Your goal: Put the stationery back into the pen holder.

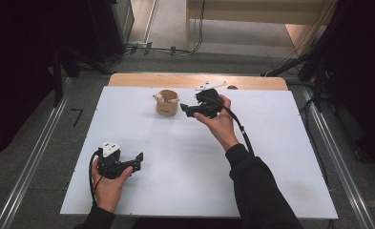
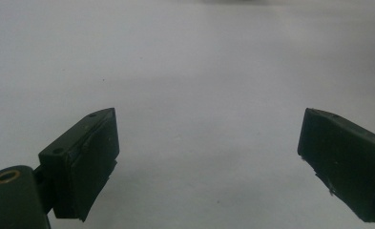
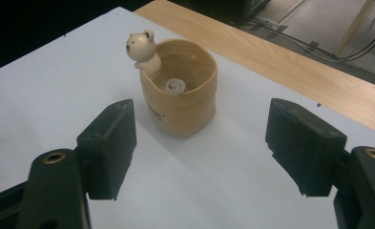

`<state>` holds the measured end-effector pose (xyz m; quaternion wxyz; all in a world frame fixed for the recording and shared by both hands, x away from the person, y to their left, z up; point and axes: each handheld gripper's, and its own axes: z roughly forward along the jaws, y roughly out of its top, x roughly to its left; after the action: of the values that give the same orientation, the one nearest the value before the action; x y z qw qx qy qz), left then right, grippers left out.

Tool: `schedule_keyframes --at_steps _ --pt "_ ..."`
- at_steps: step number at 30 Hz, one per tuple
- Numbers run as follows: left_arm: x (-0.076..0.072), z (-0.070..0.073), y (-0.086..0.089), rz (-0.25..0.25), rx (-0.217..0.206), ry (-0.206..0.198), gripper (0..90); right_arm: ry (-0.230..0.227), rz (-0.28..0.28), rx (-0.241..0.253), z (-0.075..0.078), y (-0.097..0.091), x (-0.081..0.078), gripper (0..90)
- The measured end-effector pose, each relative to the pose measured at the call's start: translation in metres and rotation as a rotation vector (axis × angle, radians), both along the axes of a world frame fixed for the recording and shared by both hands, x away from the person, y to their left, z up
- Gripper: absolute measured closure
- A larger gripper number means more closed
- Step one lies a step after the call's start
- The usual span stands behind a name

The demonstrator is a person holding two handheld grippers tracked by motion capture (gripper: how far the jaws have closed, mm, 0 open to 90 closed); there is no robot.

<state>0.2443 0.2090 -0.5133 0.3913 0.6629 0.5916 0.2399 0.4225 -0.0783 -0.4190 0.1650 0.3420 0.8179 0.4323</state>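
Beyond the right gripper (image 3: pixel 202 143), upright cup (image 3: pixel 180 90), probably bear-rimmed.

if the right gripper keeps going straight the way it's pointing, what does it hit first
Most likely the tan cup with the little bear on its rim. It stands just ahead of the open right gripper, roughly centred between its fingers, and nothing lies between. Depth is hard to judge, so the line could pass slightly off centre.
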Motion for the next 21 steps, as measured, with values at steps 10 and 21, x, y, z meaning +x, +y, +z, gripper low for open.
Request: schedule_keyframes --at_steps 10,21 --pt "0.0 0.0 -0.001 0.002 0.003 0.001 7.3 0.011 0.003 -0.006 -0.012 -0.015 -0.013 24.2" --pt "0.001 -0.001 -0.001 -0.001 0.007 0.002 7.3 0.035 -0.025 -0.021 -0.026 -0.039 -0.021 24.2"
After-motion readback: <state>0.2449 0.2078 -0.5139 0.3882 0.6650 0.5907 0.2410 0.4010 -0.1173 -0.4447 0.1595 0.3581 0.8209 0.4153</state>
